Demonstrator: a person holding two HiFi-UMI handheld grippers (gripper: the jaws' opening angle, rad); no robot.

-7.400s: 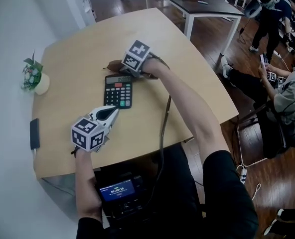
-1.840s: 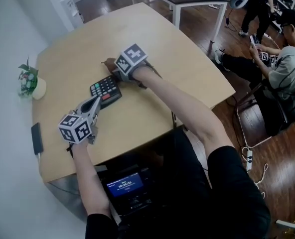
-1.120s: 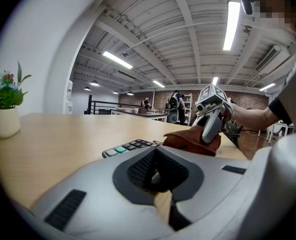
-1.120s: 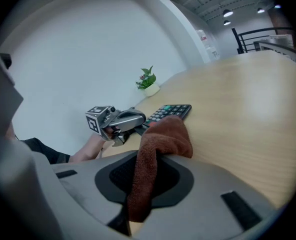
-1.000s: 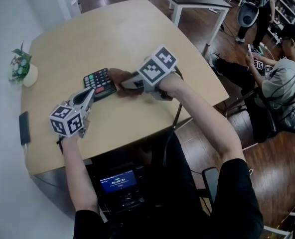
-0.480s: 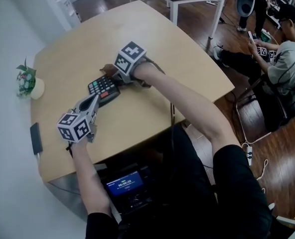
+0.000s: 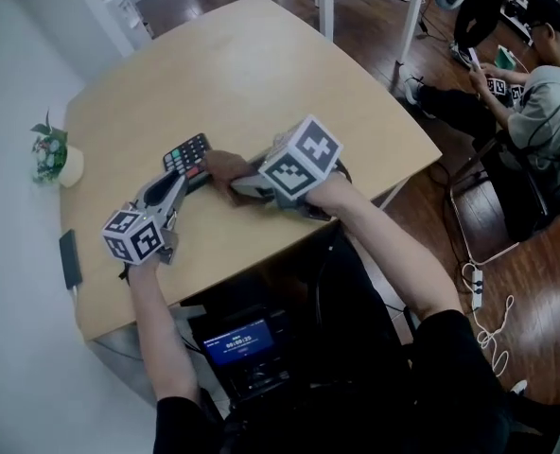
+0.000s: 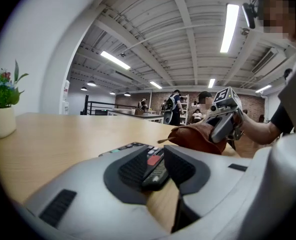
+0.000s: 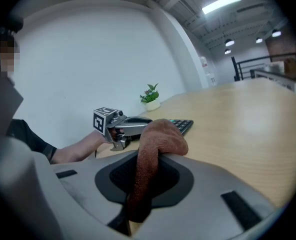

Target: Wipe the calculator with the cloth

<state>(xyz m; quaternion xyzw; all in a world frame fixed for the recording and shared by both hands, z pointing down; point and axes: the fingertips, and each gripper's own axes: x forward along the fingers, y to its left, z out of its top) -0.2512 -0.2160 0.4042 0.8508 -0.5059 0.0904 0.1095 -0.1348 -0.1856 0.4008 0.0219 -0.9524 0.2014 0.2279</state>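
my left tongs [image 8: 158,160] have just been opening. the pads now stand a little apart with the near corner of the calculator [image 8: 134,147] lying between them, and i see no firm pinch on it. they point nearly level along the desk [image 7: 261,64].

my right tongs [image 9: 147,170] are clamped on the brown cloth [image 9: 160,136]. one fold runs down between the pads and the rest bunches out over the tips. from the head view the right tongs [image 7: 240,182] come in from the right, and the cloth [image 7: 221,166] sits low on the desk, pressed against the near right part of the calculator [image 7: 185,151]. the left tongs [image 7: 174,187] meet the calculator's near end from the left. the calculator lies slanted on the pale wooden top, keys up.

further out, a small potted plant [image 7: 53,156] stands at the desk's left edge, and a dark flat device [image 7: 69,258] lies nearer me along that edge. a seated person [image 7: 550,74] is across the wooden floor to the right.
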